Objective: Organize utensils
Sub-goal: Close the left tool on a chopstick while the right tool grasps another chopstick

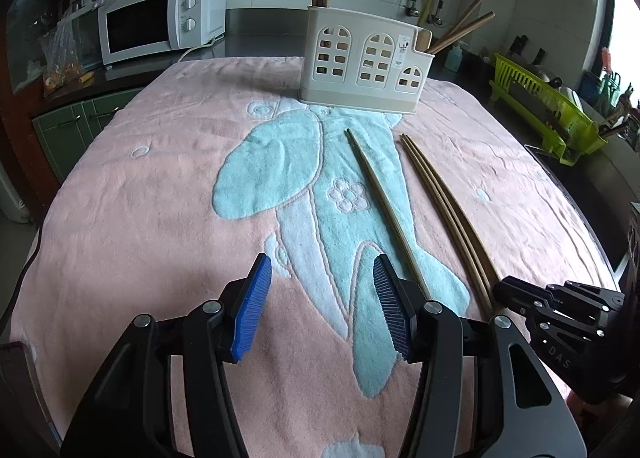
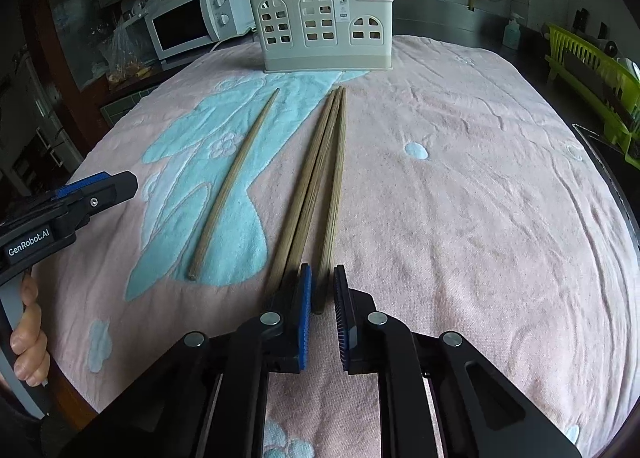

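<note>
A cream utensil holder [image 1: 362, 62] [image 2: 326, 28] stands at the far side of the pink towel, with chopsticks upright in both end compartments. One single wooden chopstick [image 1: 384, 202] [image 2: 236, 178] lies on the towel. Three more chopsticks [image 1: 448, 210] [image 2: 320, 178] lie together to its right. My left gripper [image 1: 322, 298] is open and empty, hovering left of the single chopstick's near end. My right gripper [image 2: 320, 294] is narrowly open, its pads either side of the near end of the rightmost chopstick, not clamped. It also shows in the left wrist view [image 1: 560, 318].
The pink and blue towel [image 1: 160, 198] [image 2: 460, 198] covers the table. A white microwave [image 1: 160, 18] [image 2: 188, 22] stands at the back left. A green dish rack [image 1: 548, 106] [image 2: 596, 70] sits at the right. The left gripper [image 2: 72, 206] shows at the left edge of the right wrist view.
</note>
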The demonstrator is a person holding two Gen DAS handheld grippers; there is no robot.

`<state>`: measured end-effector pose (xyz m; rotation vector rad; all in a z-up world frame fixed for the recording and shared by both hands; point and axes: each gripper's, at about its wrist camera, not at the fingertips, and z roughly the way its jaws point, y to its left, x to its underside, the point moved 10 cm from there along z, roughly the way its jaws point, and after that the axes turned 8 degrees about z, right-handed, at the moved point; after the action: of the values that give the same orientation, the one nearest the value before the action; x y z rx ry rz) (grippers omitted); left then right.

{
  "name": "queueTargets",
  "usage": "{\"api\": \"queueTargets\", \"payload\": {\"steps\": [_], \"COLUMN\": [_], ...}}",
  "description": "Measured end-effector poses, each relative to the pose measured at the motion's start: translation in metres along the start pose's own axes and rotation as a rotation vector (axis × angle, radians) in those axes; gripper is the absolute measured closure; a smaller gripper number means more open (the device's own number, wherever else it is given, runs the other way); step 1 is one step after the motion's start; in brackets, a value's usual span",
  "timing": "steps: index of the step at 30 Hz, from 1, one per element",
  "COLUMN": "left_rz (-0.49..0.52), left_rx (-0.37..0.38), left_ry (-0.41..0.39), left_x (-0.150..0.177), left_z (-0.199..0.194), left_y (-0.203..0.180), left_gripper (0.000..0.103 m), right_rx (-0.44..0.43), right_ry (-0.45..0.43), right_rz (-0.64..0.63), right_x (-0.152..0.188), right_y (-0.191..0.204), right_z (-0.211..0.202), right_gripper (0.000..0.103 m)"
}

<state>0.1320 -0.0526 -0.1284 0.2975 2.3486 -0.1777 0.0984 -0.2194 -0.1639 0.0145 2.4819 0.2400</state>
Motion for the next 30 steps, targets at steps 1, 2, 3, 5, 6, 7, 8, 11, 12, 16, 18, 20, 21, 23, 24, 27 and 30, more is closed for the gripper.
{"api": "queueTargets", "payload": {"steps": [1,2,3,5,6,7,8,11,12,16,18,20,21,23,24,27,30], "left_rz": [0.003,0.006,0.009,0.015,0.021,0.028,0.033,0.039,0.040,0.052,0.051,0.050,0.055,0.059,0.059,0.066,0.081], "left_rx": [0.004,0.008,0.017,0.034,0.042,0.050,0.057,0.082,0.085,0.107,0.121,0.135,0.137,0.133,0.134,0.133,0.117], "left_ry": [0.003,0.005,0.009,0.016,0.020,0.025,0.030,0.047,0.051,0.069,0.075,0.079,0.081,0.085,0.086,0.084,0.088], "left_x": [0.001,0.002,0.003,0.004,0.006,0.007,0.009,0.014,0.016,0.019,0.020,0.020,0.020,0.021,0.020,0.018,0.018], "left_z": [0.001,0.001,0.002,0.004,0.005,0.006,0.007,0.012,0.014,0.021,0.024,0.025,0.027,0.030,0.031,0.033,0.036], "left_y": [-0.002,-0.004,-0.008,-0.014,-0.018,-0.024,-0.028,-0.040,-0.043,-0.055,-0.060,-0.063,-0.065,-0.068,-0.069,-0.073,-0.075], "left_gripper": [0.049,0.049,0.049,0.049,0.049,0.049,0.049,0.049,0.049,0.050,0.054,0.058,0.061,0.065,0.067,0.075,0.084], "right_rx": [0.001,0.000,-0.001,-0.011,-0.015,-0.014,-0.012,-0.006,-0.005,0.003,0.006,0.001,0.004,0.008,0.011,0.015,0.016], "right_ry": [-0.003,-0.004,-0.005,-0.005,-0.005,-0.007,-0.009,-0.012,-0.014,-0.019,-0.018,-0.016,-0.017,-0.018,-0.020,-0.022,-0.022], "right_rz": [-0.002,-0.003,-0.001,0.011,0.020,0.023,0.023,0.039,0.048,0.057,0.058,0.061,0.058,0.050,0.047,0.043,0.039], "right_x": [-0.001,-0.001,-0.002,-0.002,-0.002,-0.002,-0.002,-0.001,-0.002,-0.002,-0.001,-0.001,-0.001,-0.001,-0.001,-0.002,-0.002], "right_y": [0.000,0.000,-0.001,-0.004,-0.006,-0.008,-0.009,-0.017,-0.020,-0.027,-0.030,-0.030,-0.030,-0.029,-0.028,-0.027,-0.027], "right_z": [0.001,0.001,0.001,0.001,-0.001,-0.002,-0.002,-0.005,-0.006,-0.008,-0.008,-0.007,-0.008,-0.007,-0.007,-0.006,-0.005], "right_gripper": [0.092,0.092,0.094,0.095,0.095,0.095,0.095,0.096,0.096,0.096,0.096,0.096,0.096,0.096,0.095,0.095,0.095]}}
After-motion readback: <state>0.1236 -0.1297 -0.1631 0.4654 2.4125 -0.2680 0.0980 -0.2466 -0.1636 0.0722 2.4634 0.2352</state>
